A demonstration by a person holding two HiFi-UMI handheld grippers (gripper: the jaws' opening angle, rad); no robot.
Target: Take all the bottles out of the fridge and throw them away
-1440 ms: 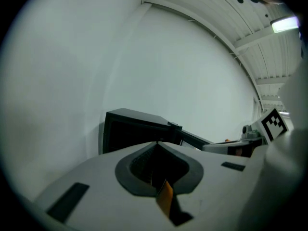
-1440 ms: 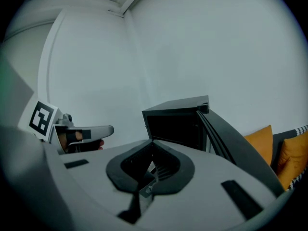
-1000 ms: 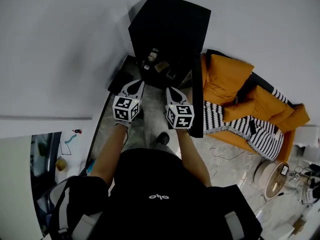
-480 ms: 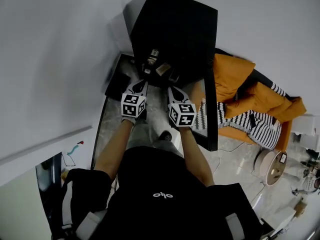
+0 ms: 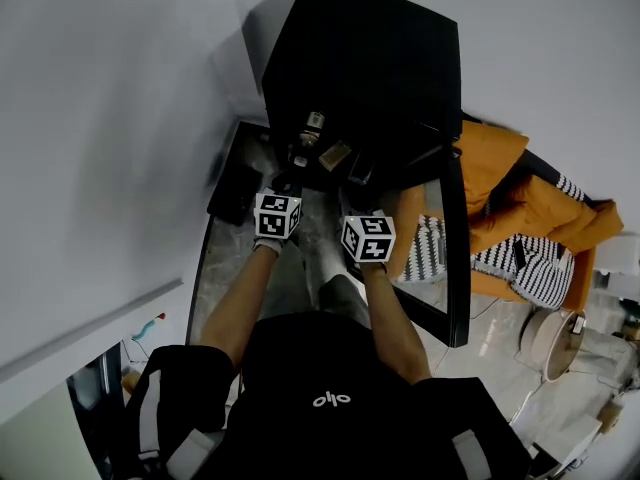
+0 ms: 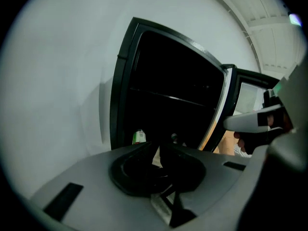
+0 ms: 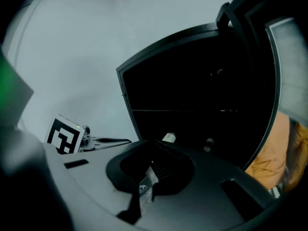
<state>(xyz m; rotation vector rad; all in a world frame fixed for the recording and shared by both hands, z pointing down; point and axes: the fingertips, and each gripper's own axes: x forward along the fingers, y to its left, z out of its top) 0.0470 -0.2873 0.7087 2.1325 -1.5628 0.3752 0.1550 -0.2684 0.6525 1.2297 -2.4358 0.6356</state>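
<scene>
Open fridge (image 5: 370, 48) ahead, bottles (image 5: 314, 126) on bottom shelf. Left gripper (image 6: 159, 148) jaws just cracking apart, nothing between. Right gripper (image 7: 153, 154) pressed together, empty. Spread wide first, then take one bottle squarely.

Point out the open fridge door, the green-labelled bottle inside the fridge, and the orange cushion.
fridge door (image 5: 458, 248), head view, on its dark outer edge.
green-labelled bottle (image 6: 139, 137), left gripper view, on its green label.
orange cushion (image 5: 497, 168), head view, on its orange fabric.
</scene>
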